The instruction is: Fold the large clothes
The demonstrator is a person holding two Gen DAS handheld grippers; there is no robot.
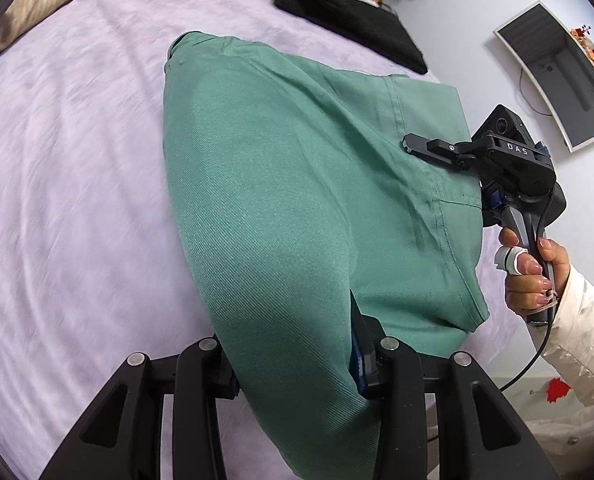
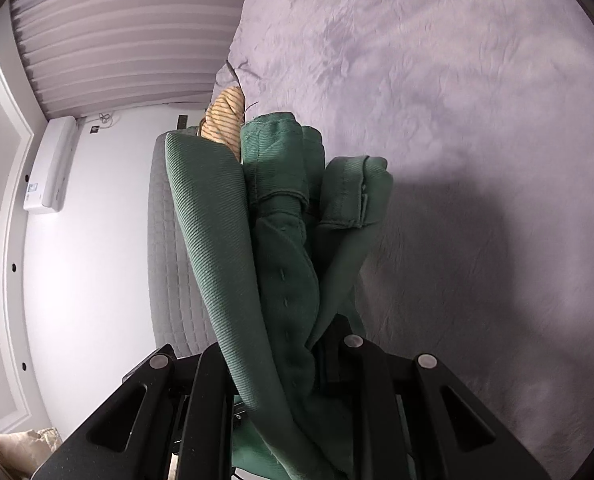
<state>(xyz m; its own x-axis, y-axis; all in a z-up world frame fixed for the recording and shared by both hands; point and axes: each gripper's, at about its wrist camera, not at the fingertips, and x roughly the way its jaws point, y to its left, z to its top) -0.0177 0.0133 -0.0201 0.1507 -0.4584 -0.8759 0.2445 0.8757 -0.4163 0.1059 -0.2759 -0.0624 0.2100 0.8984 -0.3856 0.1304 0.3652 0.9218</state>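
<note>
Green trousers (image 1: pixel 297 184) lengthwise away over lilac bedspread (image 1: pixel 77 160), near end pinched in both grippers' fingers (image 1: pixel 367 356).

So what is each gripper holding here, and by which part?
Both grip the same green twill garment. The left gripper pinches a folded edge; the right gripper clamps bunched layers at a stitched hem edge.

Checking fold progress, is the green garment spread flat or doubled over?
Doubled over: the green garment hangs in layers, clamped by both grippers above the bed.
</note>
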